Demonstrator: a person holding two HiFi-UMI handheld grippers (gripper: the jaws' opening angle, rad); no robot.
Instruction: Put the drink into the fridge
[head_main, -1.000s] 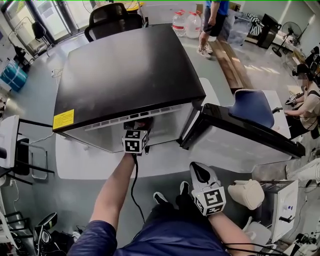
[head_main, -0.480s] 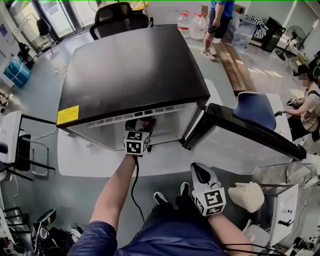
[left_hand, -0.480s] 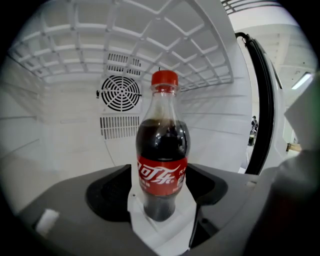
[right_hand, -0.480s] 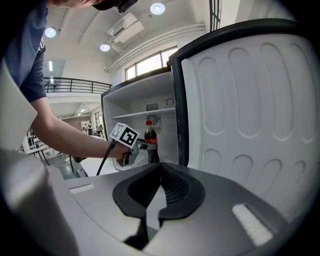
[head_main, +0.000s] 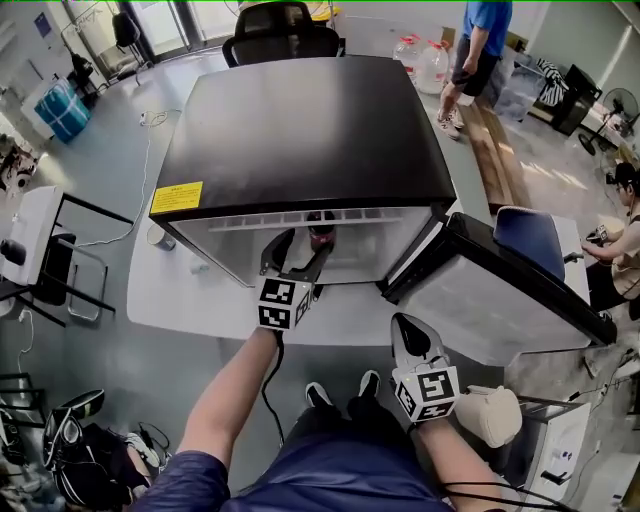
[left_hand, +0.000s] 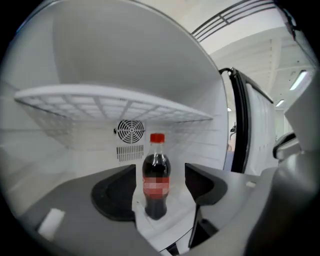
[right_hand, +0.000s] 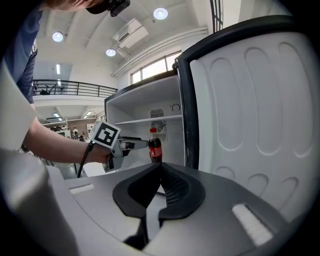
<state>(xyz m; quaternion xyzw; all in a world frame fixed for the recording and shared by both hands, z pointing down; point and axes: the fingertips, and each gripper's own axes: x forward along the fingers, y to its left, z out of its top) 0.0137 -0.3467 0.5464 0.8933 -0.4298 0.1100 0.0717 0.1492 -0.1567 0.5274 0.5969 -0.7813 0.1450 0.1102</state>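
A cola bottle (left_hand: 156, 175) with a red cap stands upright on the white floor of the fridge (head_main: 310, 130), just inside the opening. In the head view the bottle (head_main: 321, 233) shows under the black top's front edge. My left gripper (left_hand: 160, 172) is open, its jaws wide on either side of the bottle and clear of it. It also shows in the head view (head_main: 303, 250) and in the right gripper view (right_hand: 135, 144), reaching toward the bottle (right_hand: 154, 145). My right gripper (head_main: 405, 335) hangs low near my body, shut and empty (right_hand: 159, 172).
The fridge door (head_main: 500, 300) stands open to the right. Inside are a wire shelf (left_hand: 110, 102) and a fan grille (left_hand: 131, 131). The fridge sits on a white platform (head_main: 200, 310). A standing person (head_main: 480, 50), an office chair (head_main: 280, 25) and water jugs (head_main: 425, 60) lie beyond.
My left gripper has drawn back out of the fridge opening and now stands open, with the bottle left upright inside. The right gripper has stayed put.
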